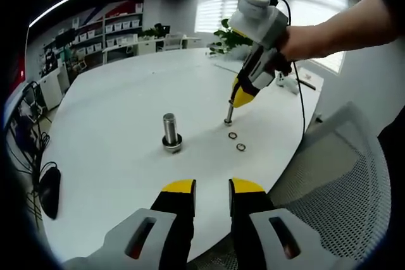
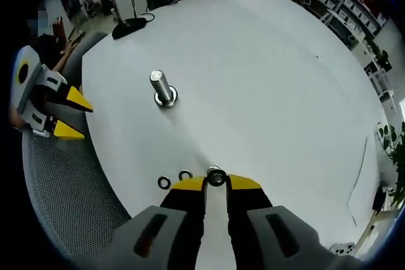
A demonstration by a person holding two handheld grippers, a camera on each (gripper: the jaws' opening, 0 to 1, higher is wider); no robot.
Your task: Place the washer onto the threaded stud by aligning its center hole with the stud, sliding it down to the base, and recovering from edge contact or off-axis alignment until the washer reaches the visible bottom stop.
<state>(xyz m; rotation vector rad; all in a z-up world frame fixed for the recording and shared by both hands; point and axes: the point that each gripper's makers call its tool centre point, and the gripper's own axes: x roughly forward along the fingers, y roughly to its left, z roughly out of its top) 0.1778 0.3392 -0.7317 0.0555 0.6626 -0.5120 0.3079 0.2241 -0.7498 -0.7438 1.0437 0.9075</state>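
Note:
The threaded stud point(image 1: 171, 132) point(image 2: 163, 90) stands upright on its round base on the white table point(image 1: 126, 99) point(image 2: 266, 61). In the left gripper view my right gripper point(image 1: 235, 104) reaches down to the table right of the stud, tips touching the surface. My right gripper point(image 2: 216, 184) is shut on a washer point(image 2: 216, 177) point(image 1: 228, 119) at its tips. Two loose washers point(image 1: 233, 135) point(image 2: 185, 174) lie flat just beside it. My left gripper point(image 1: 213, 188) point(image 2: 79, 117) hangs open near the table's edge, holding nothing.
A grey mesh chair point(image 1: 342, 181) point(image 2: 63, 200) sits against the table edge under the left gripper. A black mouse point(image 1: 49, 189) point(image 2: 130, 26) lies near the table's rim. A person's forearm point(image 1: 342, 26) holds the right gripper. Shelves and a plant point(image 1: 228, 36) stand beyond.

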